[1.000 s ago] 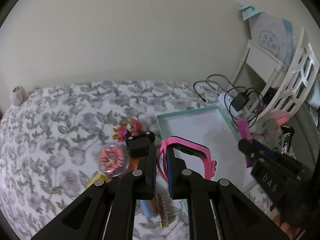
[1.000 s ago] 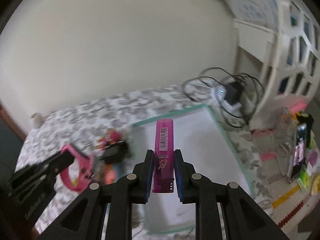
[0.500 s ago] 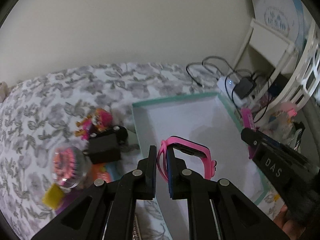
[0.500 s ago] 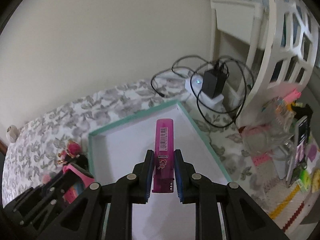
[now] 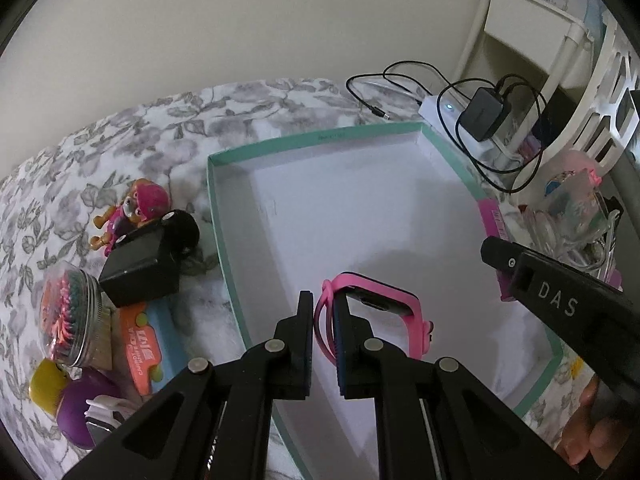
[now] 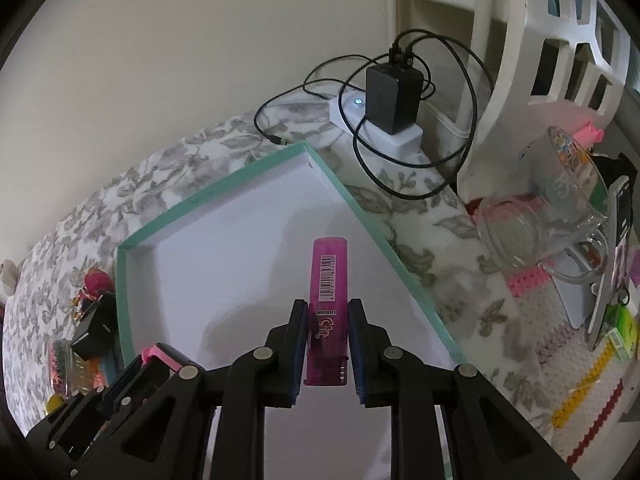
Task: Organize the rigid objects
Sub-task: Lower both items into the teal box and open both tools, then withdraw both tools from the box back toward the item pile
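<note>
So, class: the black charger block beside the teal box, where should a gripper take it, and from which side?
Grip the black charger block across its two flat side faces, coming from above. It lies flat on the floral cloth, with a jar and a toy pup crowding a level approach.

A shallow teal-rimmed white cardboard tray (image 5: 320, 148) lay on the grey floral bedcover (image 5: 120, 140), with a pink-helmeted toy figure (image 5: 132, 208) and black plastic block (image 5: 140, 268) to its left and a white power strip (image 5: 452, 120) behind its far right corner.
</note>
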